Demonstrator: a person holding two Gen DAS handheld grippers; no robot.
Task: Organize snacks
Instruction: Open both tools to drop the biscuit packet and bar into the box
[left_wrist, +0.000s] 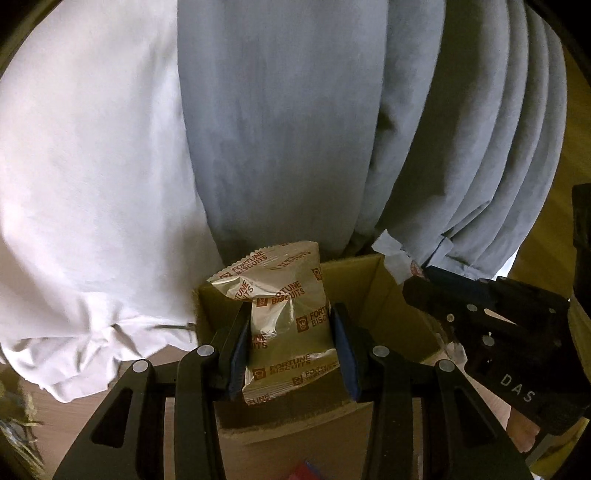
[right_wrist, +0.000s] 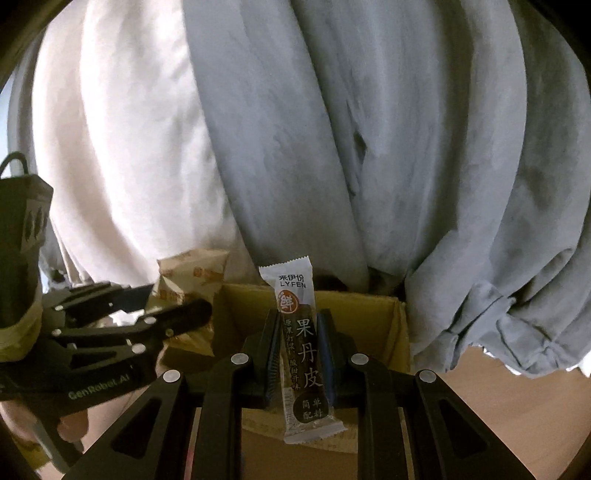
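Note:
My left gripper (left_wrist: 291, 332) is shut on a gold Fortune Biscuits packet (left_wrist: 284, 317) and holds it upright over the open cardboard box (left_wrist: 373, 288). My right gripper (right_wrist: 301, 343) is shut on a long brown Lyfen fruit-leather bar (right_wrist: 301, 350), upright over the same box (right_wrist: 369, 314). The right gripper shows in the left wrist view (left_wrist: 487, 332), at the box's right side. The left gripper (right_wrist: 122, 325) with its gold packet (right_wrist: 188, 280) shows at the left of the right wrist view.
The person's body in a white shirt (left_wrist: 92, 184) and a grey jacket (left_wrist: 295, 129) stands close behind the box. The box sits on a wooden surface (right_wrist: 498, 398). Something red (left_wrist: 303, 472) lies at the bottom edge of the left wrist view.

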